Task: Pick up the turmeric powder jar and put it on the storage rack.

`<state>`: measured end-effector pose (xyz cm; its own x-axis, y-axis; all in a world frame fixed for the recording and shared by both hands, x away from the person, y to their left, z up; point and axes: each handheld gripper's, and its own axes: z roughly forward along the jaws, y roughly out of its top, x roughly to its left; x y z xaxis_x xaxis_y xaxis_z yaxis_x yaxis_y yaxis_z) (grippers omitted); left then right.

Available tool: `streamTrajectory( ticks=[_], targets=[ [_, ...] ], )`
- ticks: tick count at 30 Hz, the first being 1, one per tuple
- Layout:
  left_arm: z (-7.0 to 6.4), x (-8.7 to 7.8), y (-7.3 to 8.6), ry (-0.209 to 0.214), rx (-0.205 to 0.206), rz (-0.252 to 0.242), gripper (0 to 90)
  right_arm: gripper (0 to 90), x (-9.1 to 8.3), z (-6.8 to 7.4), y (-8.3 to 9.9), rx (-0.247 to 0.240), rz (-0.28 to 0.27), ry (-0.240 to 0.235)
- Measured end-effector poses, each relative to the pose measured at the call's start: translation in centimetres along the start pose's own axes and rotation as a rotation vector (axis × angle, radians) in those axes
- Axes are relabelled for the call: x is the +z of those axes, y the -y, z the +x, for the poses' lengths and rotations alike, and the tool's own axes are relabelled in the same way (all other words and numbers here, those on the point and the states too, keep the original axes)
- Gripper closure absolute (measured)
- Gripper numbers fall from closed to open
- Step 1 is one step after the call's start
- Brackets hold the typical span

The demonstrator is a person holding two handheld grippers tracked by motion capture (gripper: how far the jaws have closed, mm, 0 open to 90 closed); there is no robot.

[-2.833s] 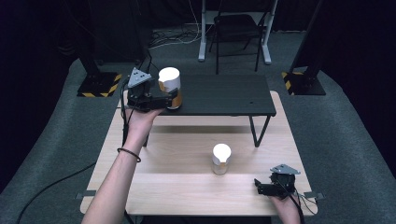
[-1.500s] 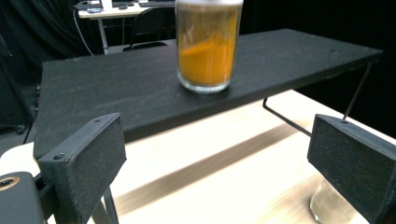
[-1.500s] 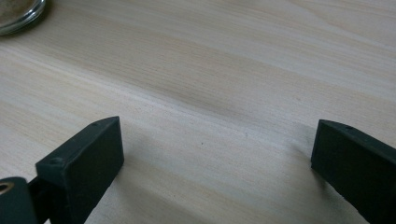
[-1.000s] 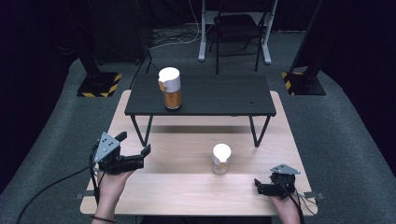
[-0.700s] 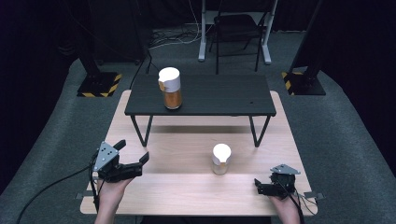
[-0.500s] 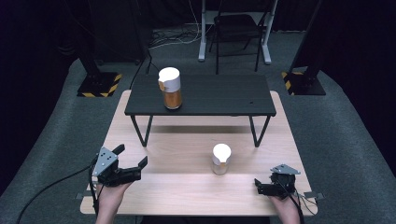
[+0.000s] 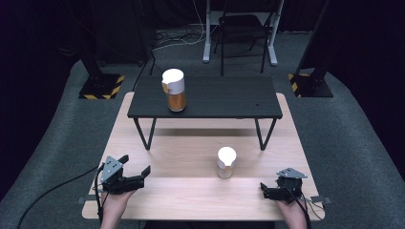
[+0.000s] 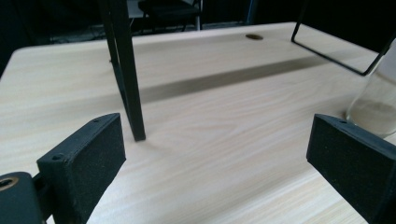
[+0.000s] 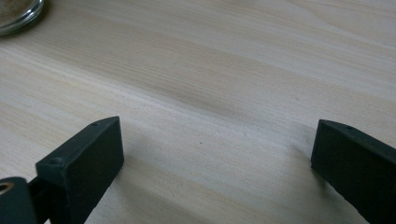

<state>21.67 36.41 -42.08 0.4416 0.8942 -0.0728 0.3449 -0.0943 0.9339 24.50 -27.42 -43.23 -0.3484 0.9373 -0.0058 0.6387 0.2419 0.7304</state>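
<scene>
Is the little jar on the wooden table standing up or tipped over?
Upright. The small jar stands on its base on the wooden table, white lid on top, between the left claw and the right claw, touching neither.

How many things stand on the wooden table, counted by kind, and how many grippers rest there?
Jars with white lids: 2, a brown one on the small black table, a clear one on the wood.
Small black tables: 1.
Grippers: 2, left and right, both with jaws open.
Total: 5.
</scene>
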Motion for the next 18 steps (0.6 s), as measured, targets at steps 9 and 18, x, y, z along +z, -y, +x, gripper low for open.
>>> streamTrajectory(
  ticks=[9,18],
  targets=[
    [0.4,1.2,1.0,-0.005,-0.003,0.046,4.4,1.4,0.0,0.0,0.0,0.001,0.0,0.0],
    [0.8,2.3,1.5,-0.003,-0.019,0.089,4.5,1.4,0.0,0.0,0.0,0.001,0.0,0.001]
  ],
)
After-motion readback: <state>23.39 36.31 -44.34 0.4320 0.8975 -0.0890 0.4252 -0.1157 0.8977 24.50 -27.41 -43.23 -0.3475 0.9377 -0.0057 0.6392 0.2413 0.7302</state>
